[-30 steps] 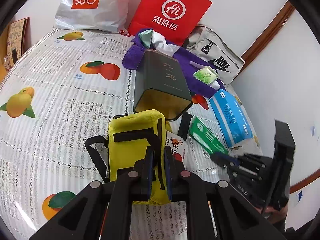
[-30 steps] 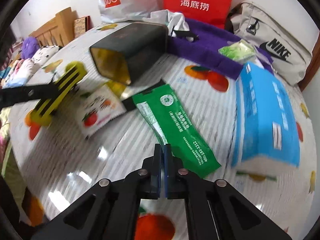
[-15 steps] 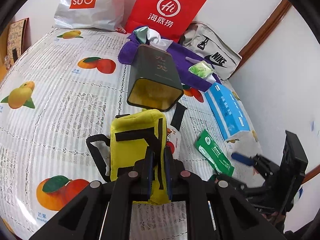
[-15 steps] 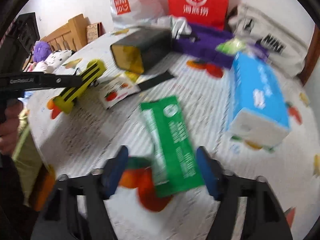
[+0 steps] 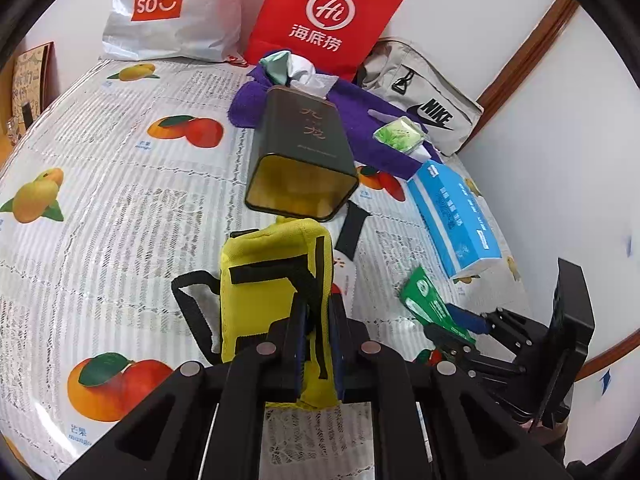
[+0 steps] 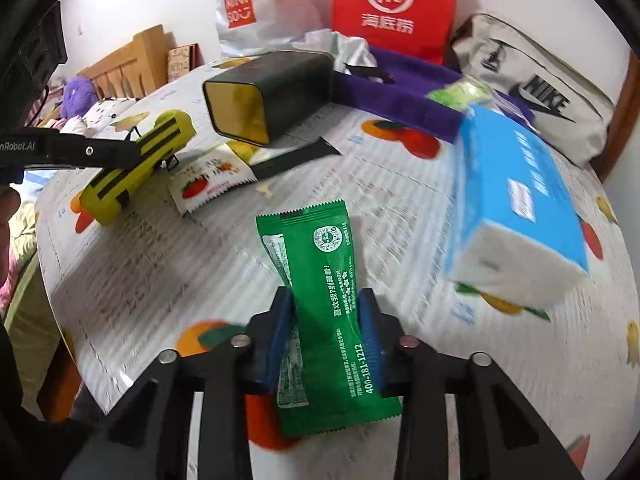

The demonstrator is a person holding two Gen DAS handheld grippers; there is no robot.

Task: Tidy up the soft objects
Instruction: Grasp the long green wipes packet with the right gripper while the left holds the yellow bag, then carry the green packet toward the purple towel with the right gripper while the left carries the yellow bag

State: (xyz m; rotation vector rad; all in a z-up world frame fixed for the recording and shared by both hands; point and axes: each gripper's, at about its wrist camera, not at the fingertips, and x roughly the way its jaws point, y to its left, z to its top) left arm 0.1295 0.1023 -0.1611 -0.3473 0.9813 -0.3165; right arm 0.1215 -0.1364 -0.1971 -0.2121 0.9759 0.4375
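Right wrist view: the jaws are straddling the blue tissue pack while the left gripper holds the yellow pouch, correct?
Not quite. The right wrist view shows the right gripper with its jaws either side of the green sachet, not the blue tissue pack, which lies apart to the right. The left gripper does hold the yellow pouch.

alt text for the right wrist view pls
The right hand-held gripper straddles a green packet on a fruit-print cloth. Beyond lie a blue tissue pack, a dark tin on its side, and a yellow pouch clamped in the left hand-held gripper.
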